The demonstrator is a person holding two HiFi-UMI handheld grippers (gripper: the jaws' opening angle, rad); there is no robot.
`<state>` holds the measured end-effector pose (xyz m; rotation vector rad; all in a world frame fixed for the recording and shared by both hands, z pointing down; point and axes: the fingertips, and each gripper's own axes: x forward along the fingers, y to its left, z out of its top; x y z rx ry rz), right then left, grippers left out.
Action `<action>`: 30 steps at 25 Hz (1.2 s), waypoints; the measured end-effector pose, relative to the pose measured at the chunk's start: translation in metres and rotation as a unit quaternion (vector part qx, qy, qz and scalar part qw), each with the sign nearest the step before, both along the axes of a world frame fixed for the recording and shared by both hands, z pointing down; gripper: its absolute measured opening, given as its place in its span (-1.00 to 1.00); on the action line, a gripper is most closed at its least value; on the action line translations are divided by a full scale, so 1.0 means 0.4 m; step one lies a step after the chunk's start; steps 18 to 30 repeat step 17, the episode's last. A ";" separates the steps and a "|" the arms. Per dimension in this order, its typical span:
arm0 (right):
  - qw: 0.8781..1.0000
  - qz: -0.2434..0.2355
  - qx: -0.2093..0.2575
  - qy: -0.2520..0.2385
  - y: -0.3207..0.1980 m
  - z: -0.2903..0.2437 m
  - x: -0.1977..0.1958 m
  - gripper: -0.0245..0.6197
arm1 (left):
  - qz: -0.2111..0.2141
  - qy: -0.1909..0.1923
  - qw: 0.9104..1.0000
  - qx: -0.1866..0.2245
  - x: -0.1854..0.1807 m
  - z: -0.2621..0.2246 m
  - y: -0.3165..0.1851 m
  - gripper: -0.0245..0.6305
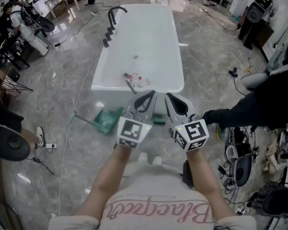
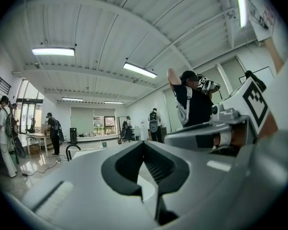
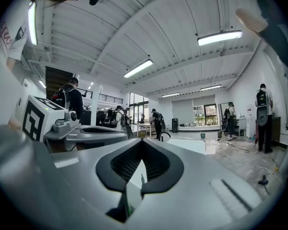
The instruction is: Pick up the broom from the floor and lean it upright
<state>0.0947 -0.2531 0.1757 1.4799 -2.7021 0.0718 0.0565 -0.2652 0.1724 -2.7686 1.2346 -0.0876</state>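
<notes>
both claws pinched fully together and bare: left gripper and right gripper held side by side out in front, pointing toward the white bathtub, with nothing between the pads in either gripper view. broom lying flat on the polished grey floor, just before the near end of the tub and to the left of the left claw in the head view. green head end close to the tub's foot, thin pale handle running off leftward across the floor. not propped on anything, so not lying as the task asks. another green scrap just past the claw tips, partly hidden and hard to name. probably light overall, with most of the weight at the head end. handle likely stiff, round and smooth, so apt to roll or twist between hard pads. head end likely soft and yielding, a poor place to clamp. best gripped on the handle, one claw fairly near the head close to the balance point, the other further up the shaft to steer it vertical. likely to skate on the glossy floor if nudged, so better straddled from above with wide-open jaws. once stood up, prone to slide at the foot on so slick a floor.
</notes>
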 end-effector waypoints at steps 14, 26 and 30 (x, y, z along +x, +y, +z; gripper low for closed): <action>1.000 -0.002 -0.006 0.007 0.004 0.015 -0.031 -0.92 | -0.015 0.007 1.000 -0.010 -0.038 0.004 -0.008 -0.93; 1.000 -0.002 -0.006 0.009 0.000 0.016 -0.038 -0.92 | -0.013 0.006 1.000 -0.010 -0.043 0.007 -0.011 -0.93; 1.000 -0.002 -0.006 0.009 0.000 0.016 -0.038 -0.92 | -0.013 0.006 1.000 -0.010 -0.043 0.007 -0.011 -0.93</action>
